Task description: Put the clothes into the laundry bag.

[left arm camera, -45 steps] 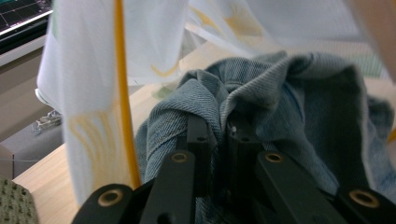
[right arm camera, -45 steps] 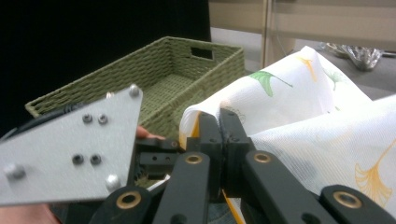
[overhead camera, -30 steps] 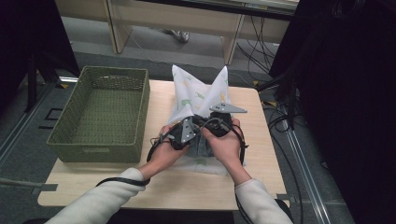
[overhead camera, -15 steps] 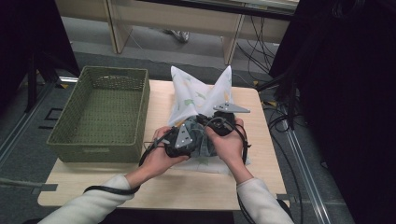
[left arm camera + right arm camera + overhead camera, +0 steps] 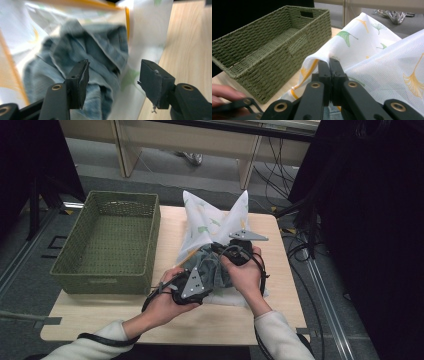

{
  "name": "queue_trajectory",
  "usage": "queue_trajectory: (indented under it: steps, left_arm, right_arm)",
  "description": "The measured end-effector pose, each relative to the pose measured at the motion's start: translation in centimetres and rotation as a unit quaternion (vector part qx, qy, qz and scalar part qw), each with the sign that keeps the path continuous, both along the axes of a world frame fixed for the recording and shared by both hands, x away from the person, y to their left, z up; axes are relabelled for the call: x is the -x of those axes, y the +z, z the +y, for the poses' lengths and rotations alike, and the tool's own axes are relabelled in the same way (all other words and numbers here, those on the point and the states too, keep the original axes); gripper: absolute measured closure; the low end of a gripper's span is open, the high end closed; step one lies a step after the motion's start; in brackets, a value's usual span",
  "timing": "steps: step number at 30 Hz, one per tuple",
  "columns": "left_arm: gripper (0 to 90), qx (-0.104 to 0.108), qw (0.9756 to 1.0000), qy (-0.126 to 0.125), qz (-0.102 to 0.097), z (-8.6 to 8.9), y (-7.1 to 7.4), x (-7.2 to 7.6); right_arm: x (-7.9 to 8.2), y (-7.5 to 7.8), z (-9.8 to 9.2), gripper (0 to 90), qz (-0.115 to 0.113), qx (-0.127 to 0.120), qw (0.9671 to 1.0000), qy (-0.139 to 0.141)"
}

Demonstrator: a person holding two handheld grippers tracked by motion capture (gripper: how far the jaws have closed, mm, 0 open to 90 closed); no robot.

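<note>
**Bag edge pinched, denim at mouth**

R gripper (image 5: 329, 65) clamps white leaf-print bag (image 5: 212, 222) at its rim, mid table (image 5: 280, 285). L gripper (image 5: 112, 75) jaws apart, just closing a bit, nothing between; denim cloth (image 5: 82, 62) just beyond. Green basket (image 5: 107, 242) far left; bare wood near edge.

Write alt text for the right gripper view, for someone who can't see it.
Two black jaws of the right gripper are pinched shut on an edge of a white cloth bag printed with green and orange leaves. Behind it, a green woven basket sits on the light wooden table.
</note>
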State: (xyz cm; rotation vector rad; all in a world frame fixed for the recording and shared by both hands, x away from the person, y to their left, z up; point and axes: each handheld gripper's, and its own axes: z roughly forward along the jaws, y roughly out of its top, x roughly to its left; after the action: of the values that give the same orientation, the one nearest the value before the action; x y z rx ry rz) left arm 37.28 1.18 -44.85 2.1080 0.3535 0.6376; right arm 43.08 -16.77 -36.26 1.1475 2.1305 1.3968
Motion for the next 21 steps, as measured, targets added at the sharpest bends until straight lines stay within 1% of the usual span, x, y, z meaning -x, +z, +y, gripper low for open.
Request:
queue_trajectory:
  steps: [1, 3, 5, 6, 8, 10, 11, 12, 14, 15, 17, 19, 20, 21]
  left_arm:
    - [39.3, -0.013, 0.9999, 0.002, 0.006, -0.2, -0.6, -0.2]
    - [34.1, -0.039, 0.9990, 0.013, 0.018, -0.8, -1.6, -0.9]
    - [31.7, -0.059, 0.9978, 0.023, 0.021, -1.4, -2.4, -1.7]
    - [30.4, -0.065, 0.9972, 0.028, 0.024, -1.6, -2.7, -2.0]
    - [29.4, -0.065, 0.9968, 0.039, 0.026, -2.1, -3.3, -2.7]
    - [29.4, -0.069, 0.9961, 0.051, 0.019, -2.3, -3.7, -3.4]
    - [29.5, -0.067, 0.9959, 0.059, 0.012, -2.4, -3.9, -3.7]
    - [30.9, -0.065, 0.9960, 0.061, 0.010, -2.4, -3.9, -3.7]
    - [34.1, -0.050, 0.9961, 0.073, -0.001, -2.2, -4.0, -3.9]
    - [33.9, -0.044, 0.9963, 0.074, -0.006, -2.2, -3.9, -3.8]
    - [32.2, -0.033, 0.9967, 0.071, -0.023, -2.1, -3.6, -3.6]
    - [28.0, -0.033, 0.9963, 0.073, -0.032, -2.1, -3.3, -3.5]
    - [27.0, -0.031, 0.9960, 0.076, -0.033, -2.2, -3.2, -3.6]
    - [25.7, -0.034, 0.9958, 0.078, -0.033, -2.3, -3.2, -3.7]
  right_arm:
    - [0.0, 0.0, 0.0, 90.0, 0.001, 0.000, 1.0000, 0.001]
    - [0.0, 0.0, 0.1, 90.0, 0.001, 0.001, 1.0000, 0.003]
    - [0.0, -0.1, 0.2, 90.0, 0.002, 0.001, 1.0000, 0.003]
    - [0.0, -0.1, 0.2, 90.0, 0.001, 0.004, 1.0000, 0.004]
    - [0.0, -0.2, 0.3, 90.0, 0.004, 0.004, 1.0000, 0.006]
    - [0.0, -0.3, 0.3, 90.0, 0.004, 0.005, 1.0000, 0.007]
    - [0.0, -0.4, 0.3, 90.0, 0.004, 0.004, 1.0000, 0.007]
    - [0.0, -0.4, 0.3, 90.0, 0.006, 0.004, 1.0000, 0.007]
    - [0.0, -0.3, 0.3, 90.0, 0.006, 0.002, 1.0000, 0.007]
    - [0.0, -0.2, 0.2, 90.0, 0.007, 0.002, 0.9999, 0.008]
    - [0.1, -0.1, 0.1, 90.0, 0.003, 0.001, 1.0000, 0.006]
    - [0.1, 0.1, 0.1, 90.0, 0.003, -0.002, 1.0000, 0.004]
    - [0.1, 0.1, 0.0, 90.0, 0.001, -0.001, 1.0000, 0.004]
    - [0.1, 0.1, 0.1, 90.0, 0.002, 0.000, 1.0000, 0.004]
